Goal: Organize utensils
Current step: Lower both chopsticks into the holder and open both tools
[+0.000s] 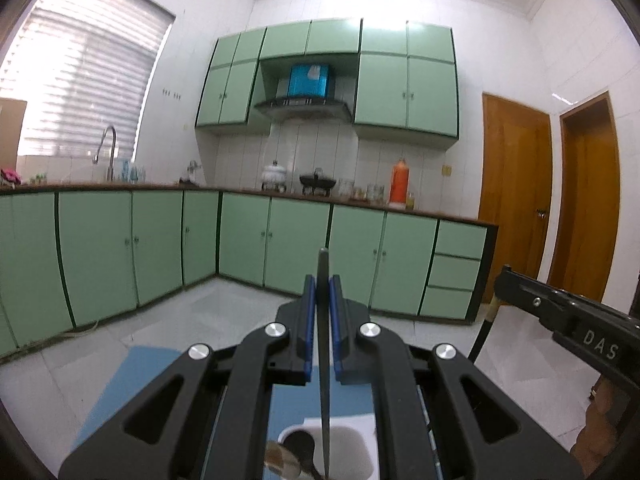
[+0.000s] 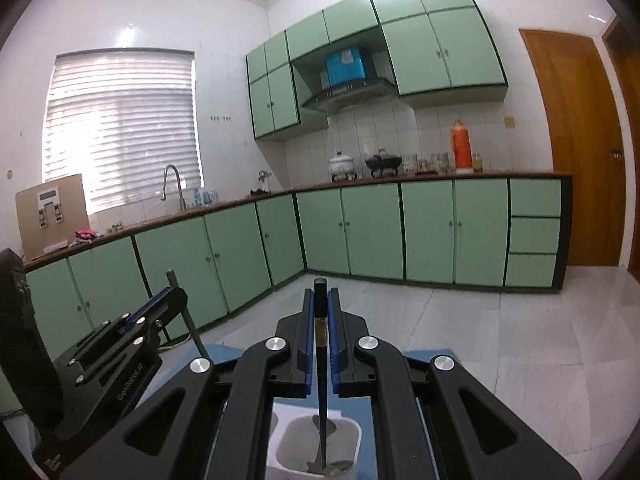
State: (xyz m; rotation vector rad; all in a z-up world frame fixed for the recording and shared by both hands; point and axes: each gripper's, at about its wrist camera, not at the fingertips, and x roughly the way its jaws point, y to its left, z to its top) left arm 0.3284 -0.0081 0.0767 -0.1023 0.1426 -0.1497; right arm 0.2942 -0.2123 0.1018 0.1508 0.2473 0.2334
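My left gripper (image 1: 322,280) is shut on a thin dark utensil handle (image 1: 323,344) that hangs down into a white utensil holder (image 1: 352,436); a spoon bowl (image 1: 284,460) lies in it. My right gripper (image 2: 321,294) is shut on a black chopstick-like utensil (image 2: 321,360) with a gold band, its lower end inside the white holder (image 2: 288,436). The left gripper also shows in the right wrist view (image 2: 160,300), holding its grey handle (image 2: 188,316). The right gripper shows at the right edge of the left wrist view (image 1: 500,280).
The holder stands on a blue mat (image 2: 424,360) over a pale tiled surface. Green cabinets (image 1: 280,236) and a counter with pots, an orange thermos (image 1: 399,180) and a sink tap lie ahead. Wooden doors (image 1: 516,200) are at the right.
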